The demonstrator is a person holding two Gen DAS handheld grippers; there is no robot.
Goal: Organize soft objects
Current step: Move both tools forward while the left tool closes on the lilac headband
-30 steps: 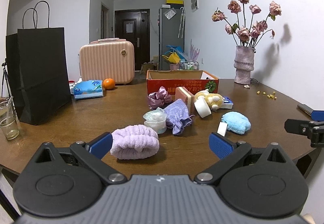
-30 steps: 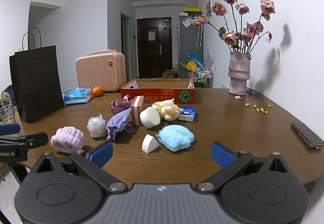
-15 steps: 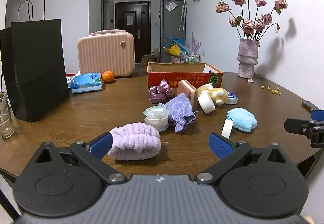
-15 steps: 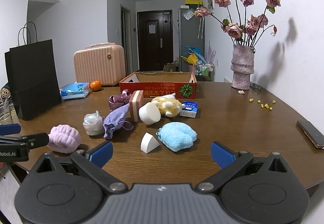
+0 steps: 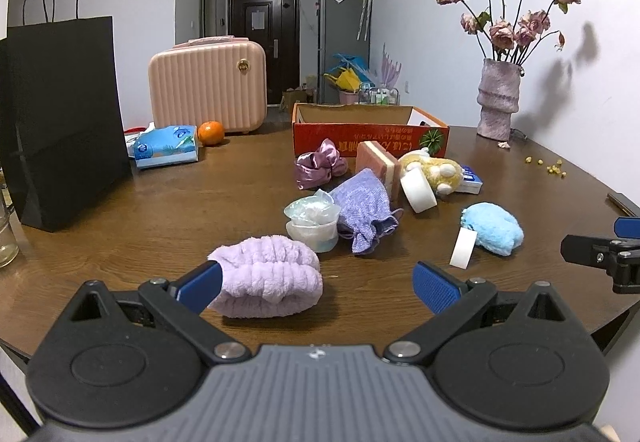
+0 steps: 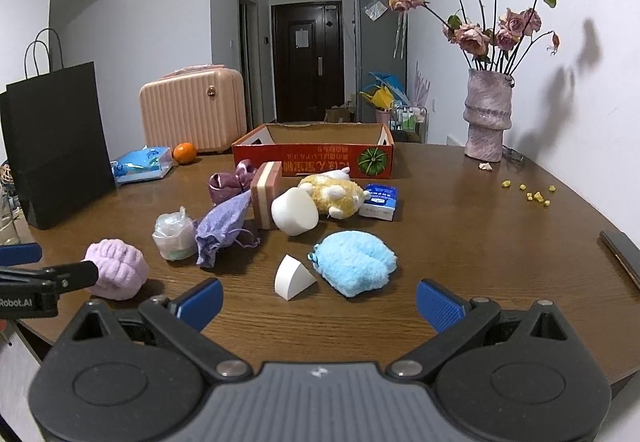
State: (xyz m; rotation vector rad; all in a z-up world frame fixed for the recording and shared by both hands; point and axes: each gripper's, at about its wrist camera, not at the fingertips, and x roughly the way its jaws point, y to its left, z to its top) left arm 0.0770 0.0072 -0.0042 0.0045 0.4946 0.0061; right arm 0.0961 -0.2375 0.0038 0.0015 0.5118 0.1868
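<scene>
My left gripper [image 5: 318, 288] is open, its left pad beside a lilac fluffy headband [image 5: 267, 276] lying on the table. My right gripper [image 6: 318, 304] is open and empty, just short of a blue fluffy pouch [image 6: 354, 262] and a white wedge sponge [image 6: 292, 278]. Beyond lie a purple drawstring bag [image 6: 222, 228], a clear shower cap bundle [image 6: 174, 236], a purple satin scrunchie [image 6: 228, 184], a pink sponge [image 6: 266, 192], a white cylinder sponge [image 6: 296, 210] and a yellow plush toy [image 6: 334, 194]. An open red cardboard box [image 6: 316, 154] stands behind them.
A black paper bag [image 5: 60, 118], pink case [image 5: 208, 88], tissue pack [image 5: 166, 146] and orange [image 5: 211, 133] stand at the left and back. A vase of dried roses [image 6: 486, 114] is at the back right. A phone [image 6: 622, 254] lies near the right edge. A small blue box [image 6: 380, 200] sits by the plush.
Both grippers have moved forward over the table, so the objects look nearer. The left gripper's left pad now sits against the lilac headband. Nothing was picked up.
</scene>
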